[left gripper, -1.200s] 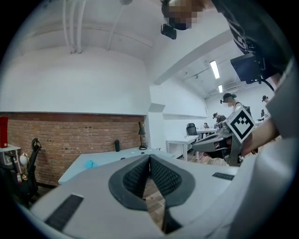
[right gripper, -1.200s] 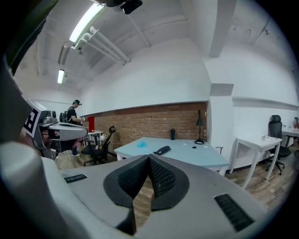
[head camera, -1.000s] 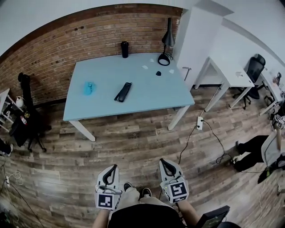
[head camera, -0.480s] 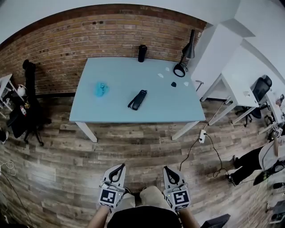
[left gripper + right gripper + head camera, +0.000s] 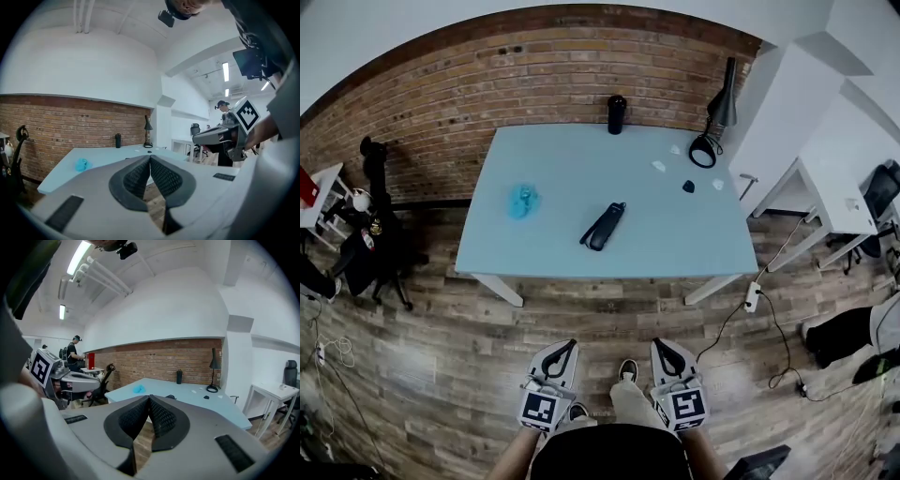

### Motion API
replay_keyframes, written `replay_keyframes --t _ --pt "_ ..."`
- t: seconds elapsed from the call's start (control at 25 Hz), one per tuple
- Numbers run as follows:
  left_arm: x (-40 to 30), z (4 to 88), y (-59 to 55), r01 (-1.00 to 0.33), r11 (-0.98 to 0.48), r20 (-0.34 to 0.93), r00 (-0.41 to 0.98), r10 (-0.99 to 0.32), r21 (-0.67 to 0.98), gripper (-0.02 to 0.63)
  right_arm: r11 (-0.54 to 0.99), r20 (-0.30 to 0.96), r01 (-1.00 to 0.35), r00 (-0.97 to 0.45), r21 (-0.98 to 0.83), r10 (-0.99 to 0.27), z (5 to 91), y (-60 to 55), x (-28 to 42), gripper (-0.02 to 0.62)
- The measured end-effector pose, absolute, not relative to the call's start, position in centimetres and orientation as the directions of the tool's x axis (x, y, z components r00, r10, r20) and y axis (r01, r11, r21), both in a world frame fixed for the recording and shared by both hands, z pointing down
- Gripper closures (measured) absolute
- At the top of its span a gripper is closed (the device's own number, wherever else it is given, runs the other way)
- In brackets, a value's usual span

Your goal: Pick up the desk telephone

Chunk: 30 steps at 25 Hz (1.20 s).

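The desk telephone [image 5: 605, 226] is a black handset lying flat near the middle of the light blue table [image 5: 694, 244]. In the right gripper view the desk telephone [image 5: 170, 397] shows as a small dark shape just past my jaws. Both grippers hang over the wooden floor, well short of the table's near edge. My left gripper [image 5: 570, 345] is shut with nothing in it, its jaws meeting at the tips [image 5: 150, 157]. The right gripper [image 5: 658, 344] is shut and empty too [image 5: 149, 397]. They point side by side at the table.
On the table are a crumpled blue thing [image 5: 522, 200], a dark bottle [image 5: 617, 113] at the back, a black desk lamp [image 5: 715, 122], and small bits near it. A white desk [image 5: 844, 178] stands right, a cable and power strip [image 5: 756, 295] lie on the floor, and chairs stand left.
The table and telephone have come closer and shifted right in the head view as I walked toward them. Both grippers moved along, still shut and empty.
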<state>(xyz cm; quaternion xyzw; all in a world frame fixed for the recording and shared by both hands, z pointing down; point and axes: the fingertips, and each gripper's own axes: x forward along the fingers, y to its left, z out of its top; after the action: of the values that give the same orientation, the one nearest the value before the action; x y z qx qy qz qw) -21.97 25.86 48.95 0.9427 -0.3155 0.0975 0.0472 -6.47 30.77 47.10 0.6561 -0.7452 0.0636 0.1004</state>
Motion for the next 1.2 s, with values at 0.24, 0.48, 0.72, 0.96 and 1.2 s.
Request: replay_keyframes --t 0.24,0.48,0.72,0.96,1.2 --pt "-15.2 47.8 21.6 -0.607 -0.794 0.240 0.770 -0.592 -0.011 0.586 0.119 0.213 -0.993 -0.121 -0.020 -0.970 46.3 25.8 1.1 0.586" --pt "-10.3 49.0 19.0 -0.637 -0.770 0.270 0.740 -0.616 -0.013 0.586 0.104 0.248 -0.992 -0.118 -0.070 -0.962 48.3 23.1 7.4 0.586" --pt "-8.9 50.1 16.0 -0.686 -0.728 0.292 0.693 -0.659 -0.013 0.586 0.115 0.300 -0.992 -0.123 -0.046 -0.946 50.3 19.8 10.6 0.586" --pt "-9.8 51.2 10.5 -0.729 -0.684 0.261 0.656 -0.708 -0.023 0.586 0.178 0.321 -0.983 -0.180 -0.034 -0.930 50.2 14.4 10.3 0.586" --pt "-10.4 52.5 4.4 -0.754 -0.657 0.255 0.636 -0.728 0.004 0.586 0.276 0.351 -0.959 -0.236 0.068 -0.906 48.0 8.2 8.6 0.586"
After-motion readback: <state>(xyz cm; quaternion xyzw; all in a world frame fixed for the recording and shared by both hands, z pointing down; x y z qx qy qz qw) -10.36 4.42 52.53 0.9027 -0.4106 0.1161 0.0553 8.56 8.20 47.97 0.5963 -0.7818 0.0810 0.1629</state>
